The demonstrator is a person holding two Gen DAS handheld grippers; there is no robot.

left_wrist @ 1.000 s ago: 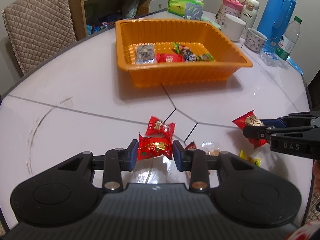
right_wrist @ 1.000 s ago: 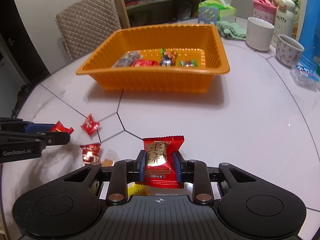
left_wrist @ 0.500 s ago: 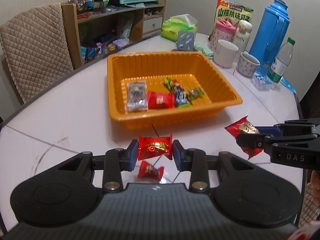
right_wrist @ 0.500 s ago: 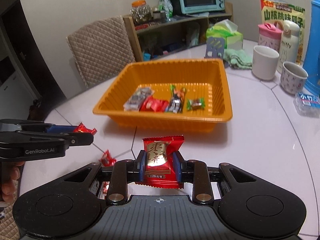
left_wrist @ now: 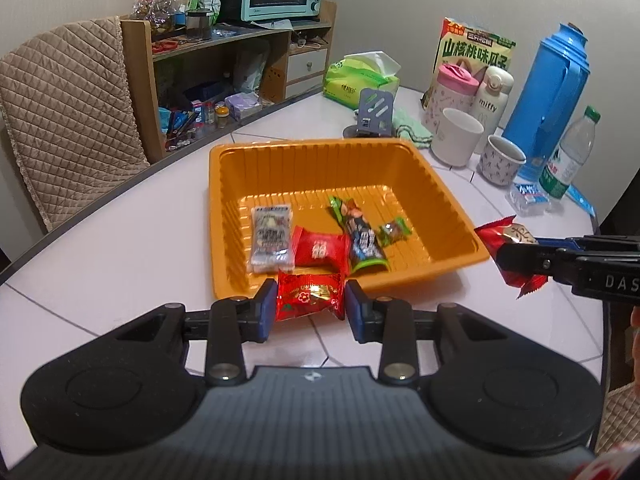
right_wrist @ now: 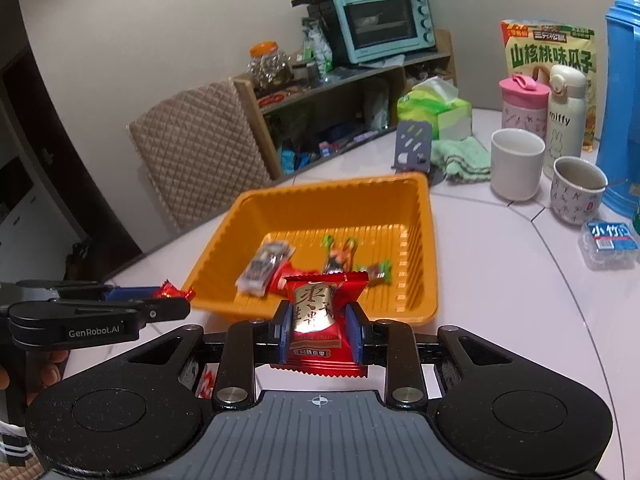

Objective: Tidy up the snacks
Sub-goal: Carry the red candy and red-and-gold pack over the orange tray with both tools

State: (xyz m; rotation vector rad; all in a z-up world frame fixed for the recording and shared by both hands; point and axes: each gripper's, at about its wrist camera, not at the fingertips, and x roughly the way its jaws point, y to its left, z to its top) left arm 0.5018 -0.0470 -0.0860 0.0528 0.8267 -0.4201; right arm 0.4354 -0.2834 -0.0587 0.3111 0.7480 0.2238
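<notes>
An orange tray stands on the white table and holds several wrapped snacks, among them a grey packet and a red packet. My left gripper is shut on a red candy, held in the air just before the tray's near rim. My right gripper is shut on a red date snack with a gold label, held in the air at the tray's near right corner. Each gripper shows in the other's view: the right one, the left one.
Behind the tray stand a phone stand, tissue pack, white cup, patterned cup, pink and white bottles, blue thermos, water bottle. A padded chair and shelf are at the left.
Both grippers have risen and moved forward toward the tray with their snacks still held. The loose candies on the table have dropped out of the left wrist view.
</notes>
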